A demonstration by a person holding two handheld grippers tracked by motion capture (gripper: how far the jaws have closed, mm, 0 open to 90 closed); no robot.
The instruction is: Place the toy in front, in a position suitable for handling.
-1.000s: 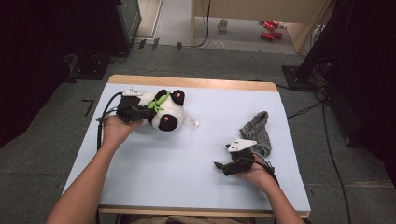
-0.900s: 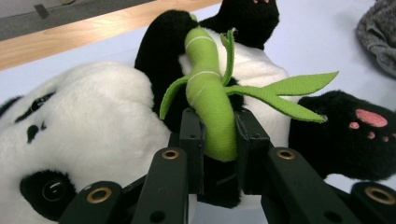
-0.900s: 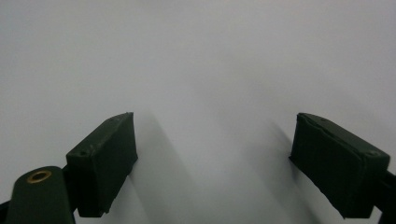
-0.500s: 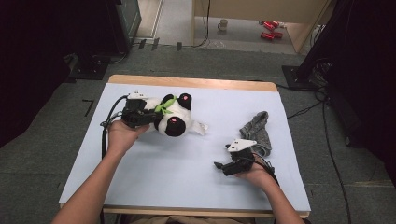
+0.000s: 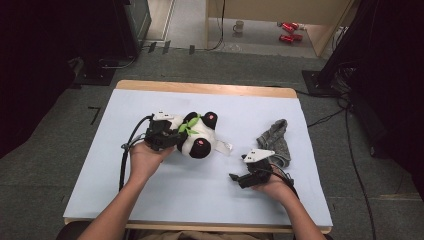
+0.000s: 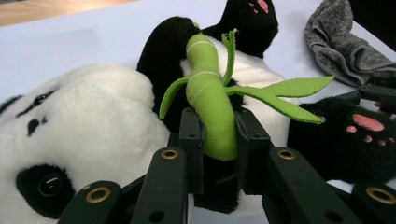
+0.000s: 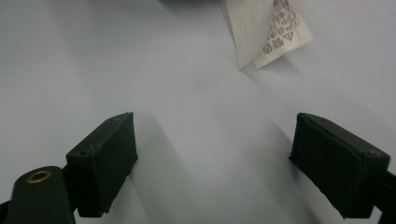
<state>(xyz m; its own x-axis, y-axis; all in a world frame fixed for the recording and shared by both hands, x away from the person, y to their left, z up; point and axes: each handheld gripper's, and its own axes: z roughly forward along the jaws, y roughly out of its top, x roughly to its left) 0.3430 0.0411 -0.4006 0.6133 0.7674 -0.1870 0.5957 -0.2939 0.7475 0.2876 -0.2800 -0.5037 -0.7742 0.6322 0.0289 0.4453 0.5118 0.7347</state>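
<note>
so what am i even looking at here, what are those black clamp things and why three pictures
A person sits at a table with a pale blue top and holds a hand-held two-jaw gripper in each hand; no robot arm is involved.

The high view comes from a fixed camera above the table. The other two come from cameras riding on the grippers, so the black fingers rise from the bottom edge of each.

On the table lie a black-and-white plush panda toy and a crumpled grey knitted sock.

The left gripper is shut on the panda's green felt bamboo stalk; its fingers press the stalk from both sides.

The right gripper rests near the sock with its fingers wide apart and nothing between them. Its camera faces the tabletop and the toy's white printed label.
</note>
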